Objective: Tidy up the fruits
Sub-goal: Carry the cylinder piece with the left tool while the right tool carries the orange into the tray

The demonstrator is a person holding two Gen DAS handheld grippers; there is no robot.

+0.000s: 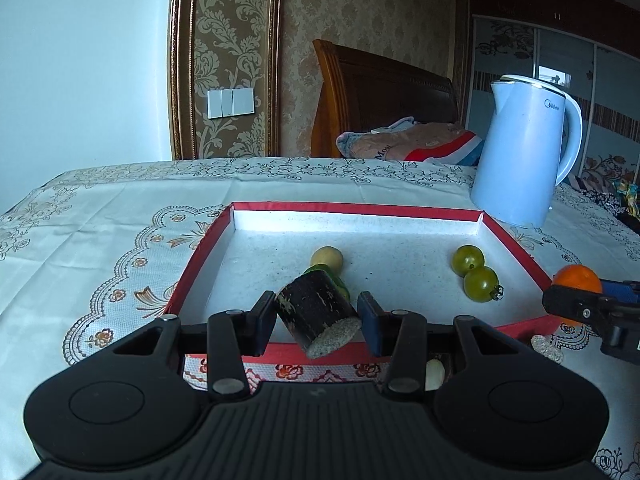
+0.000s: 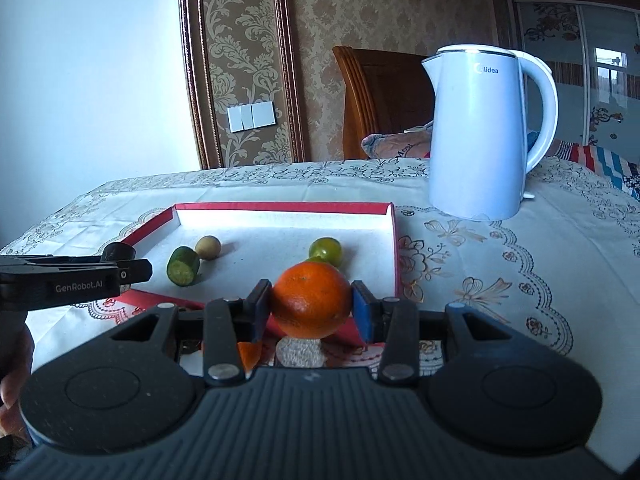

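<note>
Left wrist view: a dark sugarcane piece [image 1: 316, 314] is clamped, tilted, between the left gripper [image 1: 316, 320] pads, held above the near rim of the red tray [image 1: 360, 209]. Inside the tray, a yellowish fruit [image 1: 327, 258] and two green tomatoes [image 1: 474, 272] are seen. A white kettle [image 1: 524, 160] is stood beyond.

Right wrist view: an orange [image 2: 311, 300] is gripped firmly by the right gripper [image 2: 312, 306], just over the tray's near edge. A cucumber chunk [image 2: 183, 266] is lying inside the tray.
</note>
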